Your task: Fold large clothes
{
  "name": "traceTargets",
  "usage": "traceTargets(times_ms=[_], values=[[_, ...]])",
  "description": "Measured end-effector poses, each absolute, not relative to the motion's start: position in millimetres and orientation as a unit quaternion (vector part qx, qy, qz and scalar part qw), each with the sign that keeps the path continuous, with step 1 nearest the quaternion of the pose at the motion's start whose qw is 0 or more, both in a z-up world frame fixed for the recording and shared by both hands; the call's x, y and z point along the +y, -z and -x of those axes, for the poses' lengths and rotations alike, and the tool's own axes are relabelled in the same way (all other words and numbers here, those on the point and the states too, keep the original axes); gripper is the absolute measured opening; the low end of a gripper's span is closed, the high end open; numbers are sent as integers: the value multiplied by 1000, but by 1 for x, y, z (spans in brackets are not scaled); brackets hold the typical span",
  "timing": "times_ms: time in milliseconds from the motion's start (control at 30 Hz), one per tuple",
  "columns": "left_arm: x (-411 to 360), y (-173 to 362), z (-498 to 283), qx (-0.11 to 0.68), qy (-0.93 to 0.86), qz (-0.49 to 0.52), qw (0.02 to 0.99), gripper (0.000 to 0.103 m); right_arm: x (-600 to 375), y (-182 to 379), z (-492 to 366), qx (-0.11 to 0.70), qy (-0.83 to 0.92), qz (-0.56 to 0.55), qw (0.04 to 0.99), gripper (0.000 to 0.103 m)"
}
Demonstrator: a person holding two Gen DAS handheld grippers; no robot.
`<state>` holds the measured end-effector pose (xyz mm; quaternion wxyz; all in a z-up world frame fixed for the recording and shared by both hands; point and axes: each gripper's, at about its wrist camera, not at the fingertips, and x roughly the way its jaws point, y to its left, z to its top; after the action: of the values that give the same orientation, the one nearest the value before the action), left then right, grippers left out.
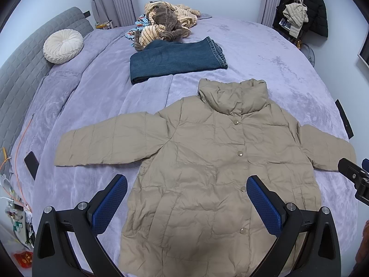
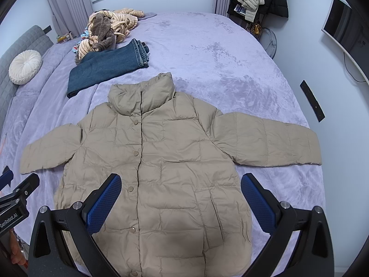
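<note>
Both hand-held grippers, left (image 1: 186, 189) and right (image 2: 181, 187), gape wide, empty, above a beige jacket (image 1: 207, 161) spread flat, buttoned, on the bed (image 1: 265, 53).

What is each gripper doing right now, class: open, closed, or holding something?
Left gripper: open, holding nothing, above the jacket.
Right gripper: open, holding nothing, above the jacket.

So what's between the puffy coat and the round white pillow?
Mostly bare purple blanket; the coat and pillow have nothing between them in the left view.
</note>
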<state>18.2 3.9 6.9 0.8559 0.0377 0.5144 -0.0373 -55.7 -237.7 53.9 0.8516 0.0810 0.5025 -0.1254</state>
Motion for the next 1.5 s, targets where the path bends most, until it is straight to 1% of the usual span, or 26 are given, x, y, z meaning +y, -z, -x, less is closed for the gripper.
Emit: traceTargets(times_ms=[1500], values=[[7,-7,-20,516,39,-35,855,103,-236,-53,54,505,125,-80,850,103]])
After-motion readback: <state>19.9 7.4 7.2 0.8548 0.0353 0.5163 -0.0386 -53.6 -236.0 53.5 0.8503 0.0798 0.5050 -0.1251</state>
